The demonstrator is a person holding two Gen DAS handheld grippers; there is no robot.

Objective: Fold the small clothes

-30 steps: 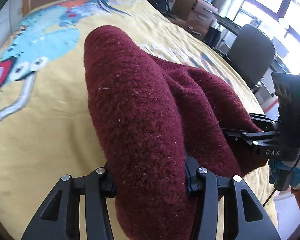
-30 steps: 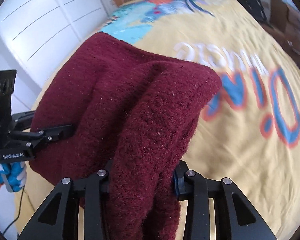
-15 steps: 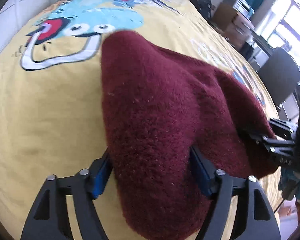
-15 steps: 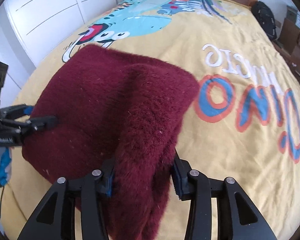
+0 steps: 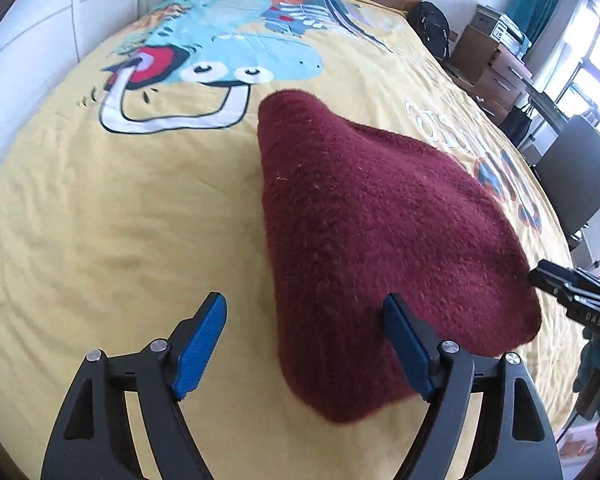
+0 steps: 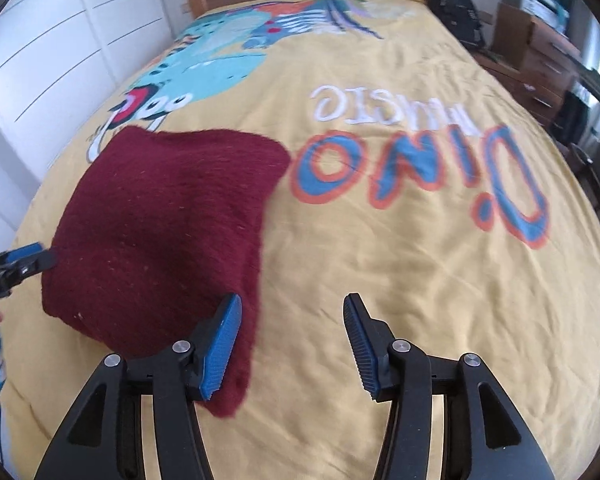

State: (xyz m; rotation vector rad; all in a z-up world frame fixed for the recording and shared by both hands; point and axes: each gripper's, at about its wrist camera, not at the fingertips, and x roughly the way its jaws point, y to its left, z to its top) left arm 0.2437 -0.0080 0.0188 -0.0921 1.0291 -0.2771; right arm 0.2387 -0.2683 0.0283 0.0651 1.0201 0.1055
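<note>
Here we see the maroon knitted garment point(image 5: 372, 232) lying folded on the yellow dinosaur bedspread point(image 5: 100, 220), near its front edge. Our left gripper point(image 5: 304, 344) and right gripper point(image 6: 292, 340) both stand spread wide, holding nothing; each keeps one blue pad point(image 6: 220, 348) over the cloth's near corner. Far right stand an office chair point(image 5: 572, 184), cardboard boxes point(image 5: 484, 52) and a black backpack point(image 5: 432, 28). Whether the pads touch the knit, we cannot tell.

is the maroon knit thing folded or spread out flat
Folded: the maroon knit lies on the yellow bedspread as a thick, doubled-over bundle with rounded edges, released by both open grippers.
</note>
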